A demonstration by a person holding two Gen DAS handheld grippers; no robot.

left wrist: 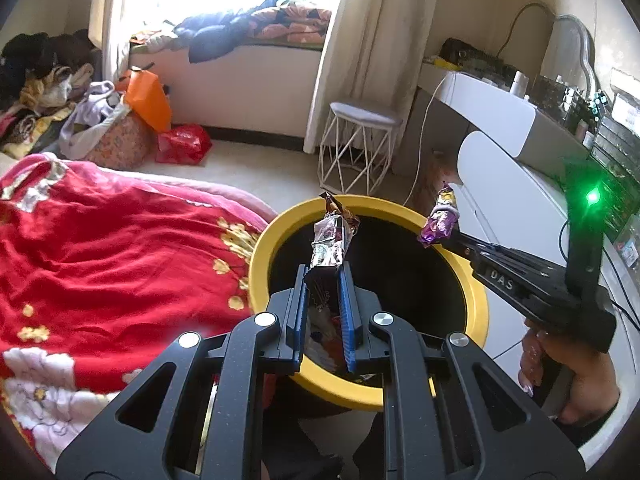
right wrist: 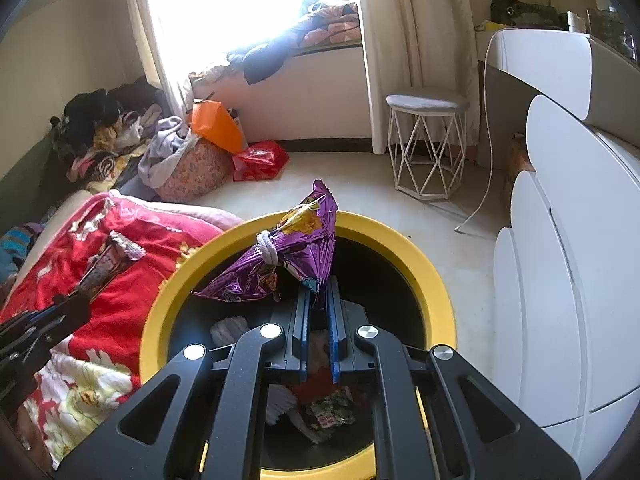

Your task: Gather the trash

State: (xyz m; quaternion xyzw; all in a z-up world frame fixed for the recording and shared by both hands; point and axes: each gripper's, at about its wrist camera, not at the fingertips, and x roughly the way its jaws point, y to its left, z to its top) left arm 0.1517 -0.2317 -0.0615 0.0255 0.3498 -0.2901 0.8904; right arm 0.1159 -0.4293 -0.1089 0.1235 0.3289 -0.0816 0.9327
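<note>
A round bin with a yellow rim [left wrist: 264,248] and a black inside stands on the floor beside the bed. My left gripper [left wrist: 324,276] is shut on a silver and brown snack wrapper [left wrist: 330,240] and holds it over the bin's mouth. My right gripper [right wrist: 319,292] is shut on a purple foil snack bag [right wrist: 296,256] tied with a grey band, also above the bin [right wrist: 400,240]. From the left wrist view the right gripper [left wrist: 452,236] reaches in from the right with the purple bag [left wrist: 440,222]. Wrappers and tissue [right wrist: 320,404] lie at the bin's bottom.
A bed with a red flowered blanket [left wrist: 100,248] lies to the left. A white wire stool [left wrist: 360,144] stands ahead by the curtain. White cabinets [right wrist: 560,260] are close on the right. Clothes, an orange bag [left wrist: 146,98] and a red bag [left wrist: 182,144] sit by the far wall.
</note>
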